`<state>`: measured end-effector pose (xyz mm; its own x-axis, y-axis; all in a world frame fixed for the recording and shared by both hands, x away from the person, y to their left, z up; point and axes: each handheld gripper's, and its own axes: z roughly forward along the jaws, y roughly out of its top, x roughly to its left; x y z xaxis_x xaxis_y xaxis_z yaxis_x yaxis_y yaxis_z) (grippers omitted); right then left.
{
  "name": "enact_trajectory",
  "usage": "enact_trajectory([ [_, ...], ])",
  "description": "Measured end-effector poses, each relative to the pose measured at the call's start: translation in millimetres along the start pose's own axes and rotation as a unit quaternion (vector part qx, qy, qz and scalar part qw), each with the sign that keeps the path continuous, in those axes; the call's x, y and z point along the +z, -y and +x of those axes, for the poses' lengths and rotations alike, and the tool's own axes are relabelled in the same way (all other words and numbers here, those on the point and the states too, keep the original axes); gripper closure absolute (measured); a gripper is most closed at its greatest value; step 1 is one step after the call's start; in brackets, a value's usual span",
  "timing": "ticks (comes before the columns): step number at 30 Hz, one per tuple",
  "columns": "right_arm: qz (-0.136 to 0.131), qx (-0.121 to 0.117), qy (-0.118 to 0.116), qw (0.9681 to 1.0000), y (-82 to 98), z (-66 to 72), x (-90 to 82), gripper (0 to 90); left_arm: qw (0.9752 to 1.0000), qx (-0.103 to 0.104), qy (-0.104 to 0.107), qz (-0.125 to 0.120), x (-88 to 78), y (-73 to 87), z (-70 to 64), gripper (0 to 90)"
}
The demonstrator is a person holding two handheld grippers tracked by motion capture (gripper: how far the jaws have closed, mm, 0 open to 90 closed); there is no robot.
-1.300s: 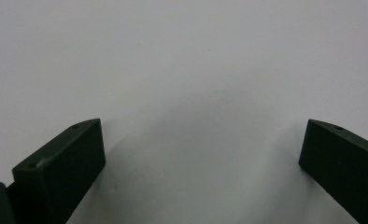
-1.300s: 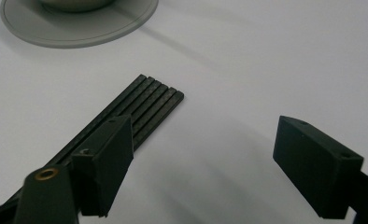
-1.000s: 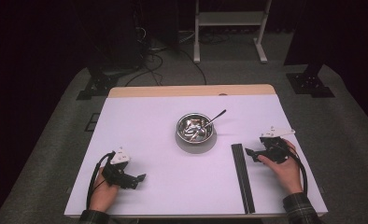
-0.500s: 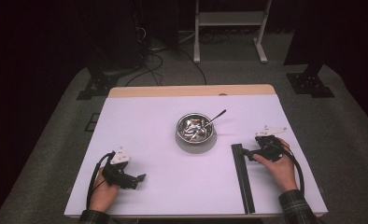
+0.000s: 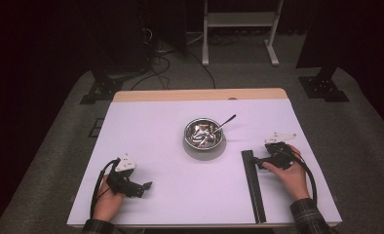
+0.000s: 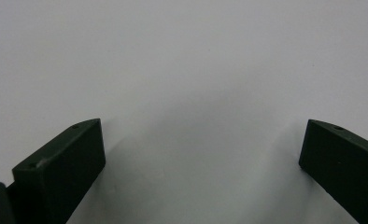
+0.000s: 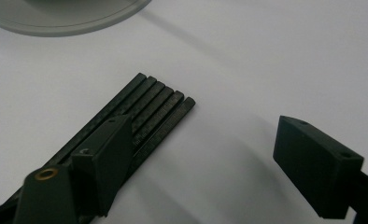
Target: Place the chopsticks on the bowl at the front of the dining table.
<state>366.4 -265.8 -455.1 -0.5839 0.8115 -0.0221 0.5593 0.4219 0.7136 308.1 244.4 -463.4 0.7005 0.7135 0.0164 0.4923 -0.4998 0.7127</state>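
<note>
White counter (image 5: 180, 195) lay under both hands. Right gripper (image 7: 205, 154), jaws spread, was closing on the black slatted strip (image 7: 145, 112), just off its left jaw; next, straddle it. Left gripper (image 6: 201, 154) rested spread, idle.

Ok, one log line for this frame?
left gripper: open, idle on table | right gripper: open, at black strip bundle far end | bowl: untouched

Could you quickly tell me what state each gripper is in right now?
Left gripper: open, holding nothing.
Right gripper: open, holding nothing, beside the black strips.
</note>
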Motion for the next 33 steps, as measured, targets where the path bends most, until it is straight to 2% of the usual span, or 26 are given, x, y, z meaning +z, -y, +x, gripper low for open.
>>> enact_trajectory([
  [13, 0.011, -0.002, 0.006, 0.9999, 2.4, -0.4, 1.3, 18.2, 1.0, 0.0, 0.0, 0.0, 0.0, 0.0, 0.0, 0.0],
  [33, 0.017, 0.007, -0.012, 0.9997, 11.8, 6.0, -7.4, 18.5, 1.0, 0.001, 0.0, 0.0, 0.0, 0.1, 0.0, 0.0],
])
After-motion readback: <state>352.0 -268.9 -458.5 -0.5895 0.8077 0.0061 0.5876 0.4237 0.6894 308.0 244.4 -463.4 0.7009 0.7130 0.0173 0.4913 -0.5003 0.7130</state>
